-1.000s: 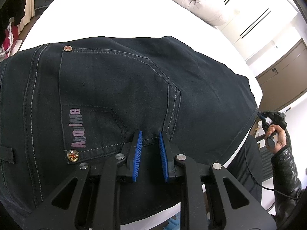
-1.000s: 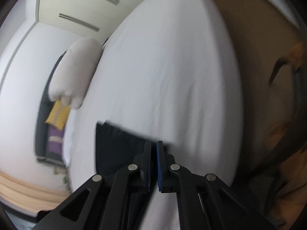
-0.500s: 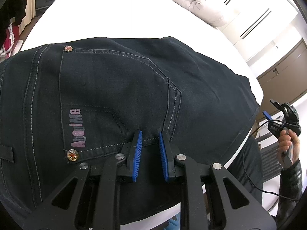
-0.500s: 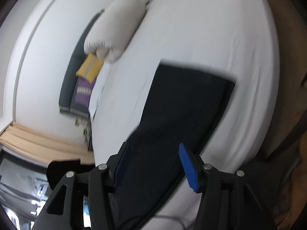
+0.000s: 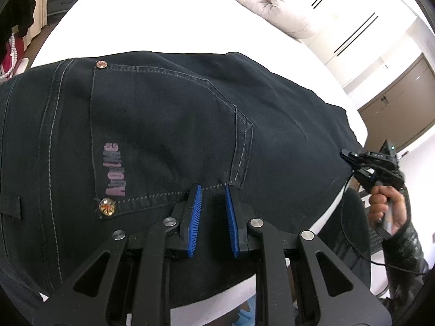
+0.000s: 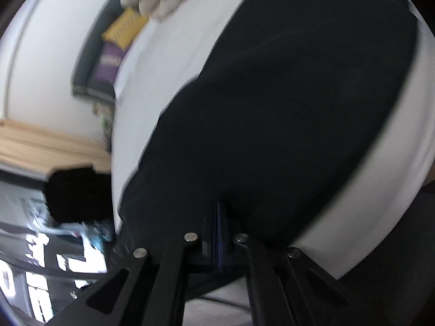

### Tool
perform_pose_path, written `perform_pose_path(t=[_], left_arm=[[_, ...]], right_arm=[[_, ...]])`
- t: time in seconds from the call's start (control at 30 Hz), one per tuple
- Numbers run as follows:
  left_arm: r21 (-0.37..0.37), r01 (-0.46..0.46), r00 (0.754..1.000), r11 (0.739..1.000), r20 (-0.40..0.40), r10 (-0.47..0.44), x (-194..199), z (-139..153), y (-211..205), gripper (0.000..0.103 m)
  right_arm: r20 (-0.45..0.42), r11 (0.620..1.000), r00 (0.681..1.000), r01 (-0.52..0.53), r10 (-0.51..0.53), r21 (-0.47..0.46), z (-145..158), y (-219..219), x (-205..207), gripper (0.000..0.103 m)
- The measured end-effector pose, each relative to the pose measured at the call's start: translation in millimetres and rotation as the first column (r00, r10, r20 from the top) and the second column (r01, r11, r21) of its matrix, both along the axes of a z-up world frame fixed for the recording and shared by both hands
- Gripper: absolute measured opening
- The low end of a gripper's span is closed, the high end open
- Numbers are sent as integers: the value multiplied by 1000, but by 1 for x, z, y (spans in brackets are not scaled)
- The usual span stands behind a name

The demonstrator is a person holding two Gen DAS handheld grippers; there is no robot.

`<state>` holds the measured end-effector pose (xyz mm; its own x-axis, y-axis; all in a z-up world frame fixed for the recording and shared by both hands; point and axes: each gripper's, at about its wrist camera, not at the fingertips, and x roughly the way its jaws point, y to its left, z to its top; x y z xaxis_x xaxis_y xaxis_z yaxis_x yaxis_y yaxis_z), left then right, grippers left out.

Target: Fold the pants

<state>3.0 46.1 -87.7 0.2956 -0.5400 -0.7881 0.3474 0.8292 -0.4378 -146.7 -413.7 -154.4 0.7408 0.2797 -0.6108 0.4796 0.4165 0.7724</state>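
- Two grippers in play, one pair of pants (image 5: pixel 168 125), dark navy/black denim, lying flat on a white bed sheet (image 5: pixel 152 24).
- Pants: back side up. Patch pocket w/ pale contrast stitching, pointed lower edge; two round metal rivets, one at far pocket corner (image 5: pixel 101 64), one at near corner (image 5: pixel 106 206). Faded pink lettering on pocket (image 5: pixel 115 169), too worn to read cleanly. Belt loop at left edge (image 5: pixel 11 207).
- Cloth mostly smooth, slight ripples toward right; fabric reaches the mattress's right edge and drapes a bit over it.
- Left gripper (image 5: pixel 213 199): black plastic linkage arms, silver pivot pins, blue ribbed pads (image 5: pixel 196 217). Jaws parted, nothing between them; tips sit over pocket's near seam. Contact w/ cloth: can't tell.
- Right gripper (image 6: pixel 218 212): right-wrist view motion-blurred. Fingers pressed together, only a thin blue sliver between. Tips sit at the near edge of the pants (image 6: pixel 285 114); whether cloth is pinched can't be told, blur + dark on dark.
- Same gripper seen from left wrist cam at right side (image 5: pixel 376 163), held in the person's right hand (image 5: pixel 386 206), dark glossy sleeve, black cable trailing.
- Bkgd: puffy quilted cream duvet (image 5: pixel 261 2) bunched at far end of bed; white wardrobe doors w/ thin dark slot handles (image 5: pixel 350 35); yellow cushion (image 6: pixel 123 28) far left in right cam.
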Motion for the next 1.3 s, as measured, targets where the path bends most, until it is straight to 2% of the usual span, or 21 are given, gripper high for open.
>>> perform_pose_path(t=[0.1,0.13,0.2,0.27,0.3,0.33,0.43,0.53,0.6,0.67,0.7,0.77,0.87,0.97,1.1,1.27,1.3], left_arm=[[-1,-4,1000,1000,4,4,-2,1,4,18],[-2,-8,1000,1000,4,8,-3,1,5,18],[6,-19,1000,1000,1,19,-2,4,3,18],[31,-21,999,999,25,20,-1,16,-3,18],[20,-21,999,1000,37,20,0,22,-5,18],[-24,-13,998,1000,57,14,6,35,-13,18],[-66,46,994,997,103,-39,33,56,-54,18],[-107,119,991,987,66,-112,67,48,-108,18],[-64,128,992,990,25,-127,86,24,-135,18],[-10,100,995,995,-18,-100,101,0,-142,18],[-32,80,996,996,-41,-81,106,-11,-136,18],[-120,40,996,992,-76,-49,111,-20,-119,18],[-164,-31,994,986,-105,13,119,-24,-94,16],[-177,-65,993,982,-109,46,118,-26,-76,16],[-168,-103,991,980,-103,86,114,-24,-57,16],[-158,-167,984,973,-97,153,108,-17,-10,14],[-152,-175,983,973,-91,162,100,-16,5,14]], right_arm=[[-49,979,985,156,-163,-135,15,-32,-31,0],[-69,960,968,227,-240,-163,23,-45,-41,0],[-41,946,955,283,-293,-156,38,-58,-47,2],[42,968,978,209,-205,-141,58,-48,-30,6],[88,984,988,135,-126,-113,66,-34,-13,6],[125,995,991,51,-39,-87,70,-15,8,6],[206,983,962,-183,178,6,66,53,73,6],[202,936,924,-345,325,73,45,113,125,6],[117,921,921,-381,371,81,23,134,150,6],[39,944,953,-304,302,130,-7,121,157,5],[40,955,966,-260,257,145,-16,110,155,0],[73,969,985,-167,156,180,-26,75,142,0],[55,997,998,-18,14,77,-15,15,126,0],[54,991,993,103,-108,87,-18,-42,108,0],[53,981,980,193,-193,2,-11,-85,74,0],[29,945,948,319,-318,-65,3,-139,39,0],[-18,928,935,348,-353,-131,11,-154,22,0]])
